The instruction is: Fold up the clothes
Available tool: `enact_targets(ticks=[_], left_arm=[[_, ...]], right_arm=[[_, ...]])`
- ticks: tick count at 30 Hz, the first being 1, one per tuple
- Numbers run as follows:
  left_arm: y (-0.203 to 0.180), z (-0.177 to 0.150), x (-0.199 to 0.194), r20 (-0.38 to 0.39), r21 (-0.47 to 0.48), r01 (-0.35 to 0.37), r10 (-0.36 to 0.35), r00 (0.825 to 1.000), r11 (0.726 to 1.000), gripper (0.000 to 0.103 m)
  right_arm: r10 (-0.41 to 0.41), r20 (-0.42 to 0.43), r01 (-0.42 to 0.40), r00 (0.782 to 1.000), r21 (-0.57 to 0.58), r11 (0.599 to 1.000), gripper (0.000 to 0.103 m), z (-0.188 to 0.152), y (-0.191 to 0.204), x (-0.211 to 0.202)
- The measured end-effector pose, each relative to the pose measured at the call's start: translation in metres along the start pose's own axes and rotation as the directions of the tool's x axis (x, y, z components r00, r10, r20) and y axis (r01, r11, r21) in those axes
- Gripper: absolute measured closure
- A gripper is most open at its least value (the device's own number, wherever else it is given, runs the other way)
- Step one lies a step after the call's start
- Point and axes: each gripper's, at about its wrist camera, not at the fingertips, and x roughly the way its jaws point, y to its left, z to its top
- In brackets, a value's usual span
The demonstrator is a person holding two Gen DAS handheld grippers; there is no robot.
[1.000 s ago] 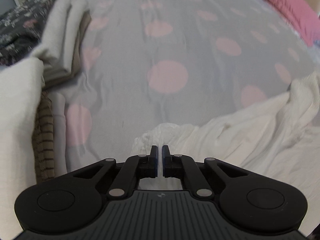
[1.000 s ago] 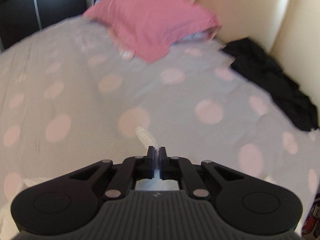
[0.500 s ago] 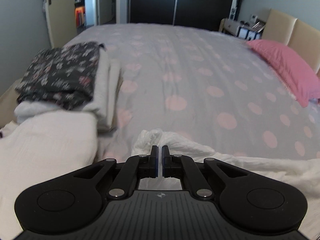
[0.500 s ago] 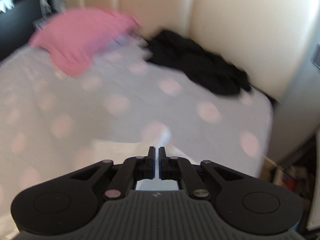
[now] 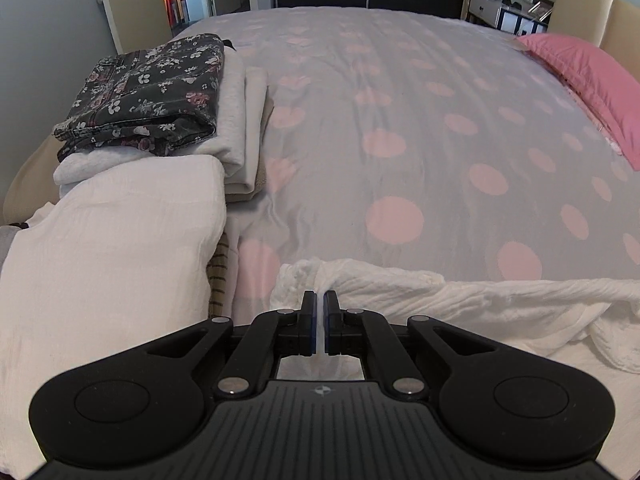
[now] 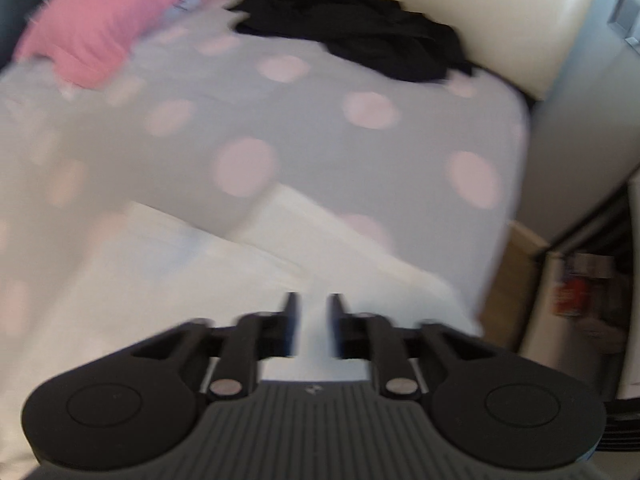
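The left gripper (image 5: 319, 304) sits at the bottom centre of its view, its two black fingers pressed nearly together with only a thin slit between the blue pads. They pinch a bunched corner of a crinkled white garment (image 5: 460, 300). From that pinched corner the cloth runs in a twisted, rope-like ridge off to the right edge of the view and spreads in loose folds beneath the gripper.

The garment lies at the near edge of a bed covered by a grey sheet with large pink dots (image 5: 400, 128). To the left of the gripper, a folded white textured cloth (image 5: 112, 248) rests on top of a striped brown-and-cream item (image 5: 219, 276), of which only an edge shows. Behind that stands a stack of folded clothes (image 5: 240, 120) in white and beige, topped by a folded dark floral garment (image 5: 148, 92). A pink pillow (image 5: 592, 84) lies at the far right of the bed, against a cream headboard (image 5: 600, 12). A dark wardrobe and an open doorway stand beyond the foot of the bed.

The right wrist view is blurred. The right gripper (image 6: 312, 320) has a clear gap between its fingers and its jaws are opening. White cloth (image 6: 200, 280) lies flat on the sheet below and between the fingers; the pads do not appear to press on it. Further away, a crumpled black garment (image 6: 360, 32) lies by the headboard, with the pink pillow to its left.
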Motion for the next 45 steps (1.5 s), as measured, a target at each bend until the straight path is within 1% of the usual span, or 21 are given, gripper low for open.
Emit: enact_targets(ticks=[2,6,8,10,13,14,18,20,22,24,29,33,37,38,39,41,42,43,44,45], left_arm=[[-0.002,0.001,0.0,0.024,0.007,0.012,-0.012,1.0,1.0,0.101],[-0.006,0.004,0.0,0.098,0.023,0.04,-0.042,0.994,0.999,0.099],[-0.004,0.007,-0.001,0.132,0.001,0.042,-0.041,0.99,0.999,0.098],[0.0,0.011,0.0,0.146,-0.016,0.041,-0.038,0.989,0.999,0.096],[0.005,0.013,0.005,0.125,-0.028,0.039,-0.035,0.992,0.999,0.088],[0.007,0.012,0.009,0.109,-0.03,0.038,-0.034,0.993,0.999,0.084],[0.008,0.005,0.036,0.012,-0.004,0.02,-0.019,1.0,1.0,0.077],[0.007,0.001,0.05,-0.041,0.006,0.018,-0.018,0.999,1.0,0.075],[0.006,-0.004,0.066,-0.091,-0.002,0.037,-0.037,0.995,0.999,0.071],[0.003,-0.008,0.077,-0.122,-0.002,0.056,-0.056,0.991,0.998,0.066],[-0.011,-0.009,0.093,-0.144,0.071,0.038,-0.028,0.989,0.997,0.066],[-0.013,-0.006,0.101,-0.154,0.064,0.029,-0.019,0.988,0.998,0.076],[-0.011,-0.003,0.109,-0.167,0.052,0.012,-0.003,0.986,0.999,0.078],[-0.011,-0.003,0.11,-0.169,0.049,0.01,-0.002,0.986,0.999,0.082],[-0.011,-0.003,0.111,-0.173,0.046,0.01,-0.002,0.985,0.999,0.086],[-0.01,-0.002,0.111,-0.181,0.035,0.018,-0.011,0.983,0.999,0.09],[-0.01,-0.002,0.111,-0.184,0.029,0.021,-0.016,0.983,0.999,0.092],[-0.011,-0.001,0.11,-0.183,0.028,0.022,-0.016,0.983,0.999,0.093],[-0.012,0.0,0.11,-0.181,0.029,0.02,-0.014,0.983,0.999,0.095],[-0.013,0.001,0.109,-0.176,0.031,0.018,-0.013,0.984,0.999,0.096]], right_arm=[[0.033,0.002,-0.033,0.999,-0.018,0.999,0.06,0.001,0.015,0.001],[0.039,0.008,-0.038,0.999,-0.117,0.992,0.06,0.001,0.05,0.006],[0.039,0.013,-0.037,0.999,-0.129,0.991,0.06,0.002,0.061,0.01],[0.04,0.017,-0.038,0.999,-0.135,0.99,0.06,0.003,0.07,0.015],[0.045,0.018,-0.042,0.999,-0.139,0.989,0.06,0.006,0.08,0.025],[0.046,0.02,-0.043,0.999,-0.14,0.989,0.06,0.007,0.083,0.028],[0.065,0.041,-0.06,0.997,-0.125,0.99,0.059,0.016,0.093,0.036],[0.078,0.053,-0.072,0.996,-0.106,0.992,0.059,0.022,0.097,0.039],[0.095,0.061,-0.09,0.994,-0.086,0.992,0.058,0.028,0.1,0.042],[0.107,0.068,-0.102,0.992,-0.072,0.992,0.056,0.035,0.104,0.046],[0.111,0.072,-0.105,0.991,-0.08,0.991,0.047,0.05,0.115,0.065],[0.071,0.062,-0.063,0.996,-0.127,0.99,0.045,0.057,0.128,0.083],[0.046,0.026,-0.042,0.999,-0.128,0.991,0.046,0.06,0.132,0.101],[0.043,0.015,-0.04,0.999,-0.132,0.99,0.046,0.06,0.133,0.106],[0.038,0.002,-0.037,0.999,-0.141,0.989,0.047,0.06,0.134,0.11],[0.037,-0.024,-0.04,0.999,-0.16,0.986,0.053,0.059,0.135,0.117],[0.044,-0.035,-0.049,0.998,-0.165,0.985,0.067,0.058,0.135,0.118],[0.051,-0.046,-0.059,0.998,-0.17,0.984,0.086,0.057,0.135,0.12],[0.061,-0.053,-0.07,0.997,-0.168,0.983,0.093,0.056,0.134,0.12],[0.062,-0.041,-0.068,0.997,-0.167,0.984,0.094,0.056,0.133,0.117]])
